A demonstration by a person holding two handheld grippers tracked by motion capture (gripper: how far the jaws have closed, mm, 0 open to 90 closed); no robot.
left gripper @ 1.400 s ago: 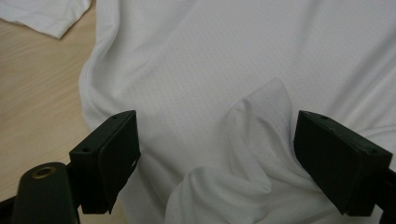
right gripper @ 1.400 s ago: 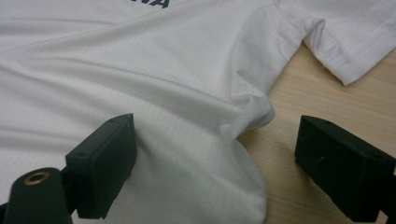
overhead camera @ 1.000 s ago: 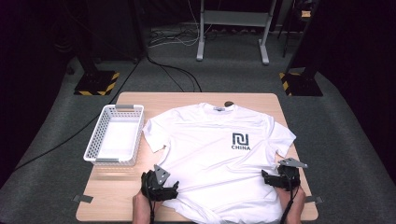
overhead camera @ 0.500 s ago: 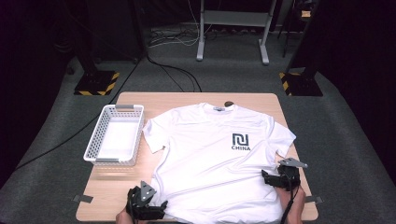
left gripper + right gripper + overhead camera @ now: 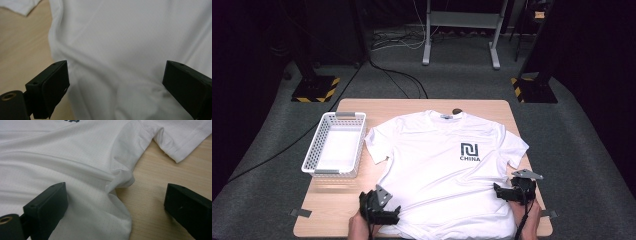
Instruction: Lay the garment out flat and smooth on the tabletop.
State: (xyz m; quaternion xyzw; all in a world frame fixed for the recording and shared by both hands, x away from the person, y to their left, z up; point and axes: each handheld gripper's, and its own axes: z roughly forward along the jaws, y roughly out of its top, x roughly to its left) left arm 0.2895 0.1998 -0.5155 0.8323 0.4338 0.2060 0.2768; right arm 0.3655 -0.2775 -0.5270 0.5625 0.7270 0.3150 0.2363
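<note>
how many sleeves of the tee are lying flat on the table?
2: one sleeve on the side toward the white basket, the other sleeve near the table's far-side edge by the right gripper.

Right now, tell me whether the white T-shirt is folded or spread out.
Spread out. The T-shirt lies flat on the table, front up, both sleeves out, logo showing; only small wrinkles near the hem.

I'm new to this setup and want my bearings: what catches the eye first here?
A white T-shirt with a dark chest logo lies spread flat across the wooden table. A white basket stands left of it. Two black grippers, left and right, sit open-jawed at the shirt's lower corners.
</note>
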